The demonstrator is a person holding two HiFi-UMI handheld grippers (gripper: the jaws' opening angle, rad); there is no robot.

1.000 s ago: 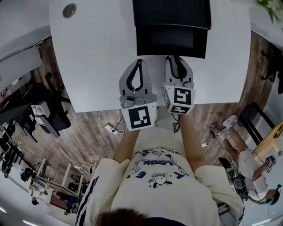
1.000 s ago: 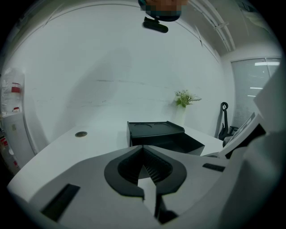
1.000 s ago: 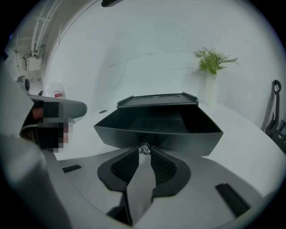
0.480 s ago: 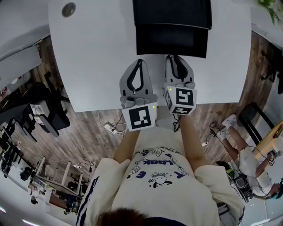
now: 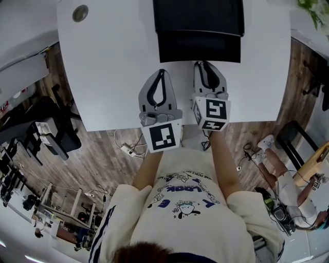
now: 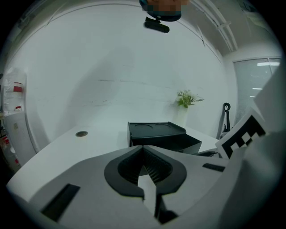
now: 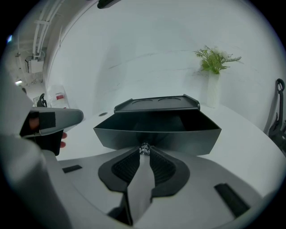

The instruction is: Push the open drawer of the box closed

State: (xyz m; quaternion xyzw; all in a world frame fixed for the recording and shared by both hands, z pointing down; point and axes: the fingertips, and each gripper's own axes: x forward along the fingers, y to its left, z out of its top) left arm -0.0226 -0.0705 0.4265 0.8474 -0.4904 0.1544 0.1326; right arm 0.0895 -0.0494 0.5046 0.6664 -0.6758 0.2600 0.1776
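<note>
The black box stands at the far middle of the white table, its drawer pulled out toward me. In the right gripper view the drawer front fills the middle, with a small silver knob at its lower edge. My right gripper reaches the drawer front, and its tips pinch together at that knob. My left gripper lies beside it, short of the drawer, shut and empty. From the left gripper view the box is ahead and slightly right.
A round cable hole sits in the table's far left corner. A plant in a white vase stands behind the box to the right. The table's near edge runs just behind both grippers. Chairs and a seated person are on the floor around.
My right gripper has crept forward and a little right, up to the drawer front. The left gripper has stayed where it was.
</note>
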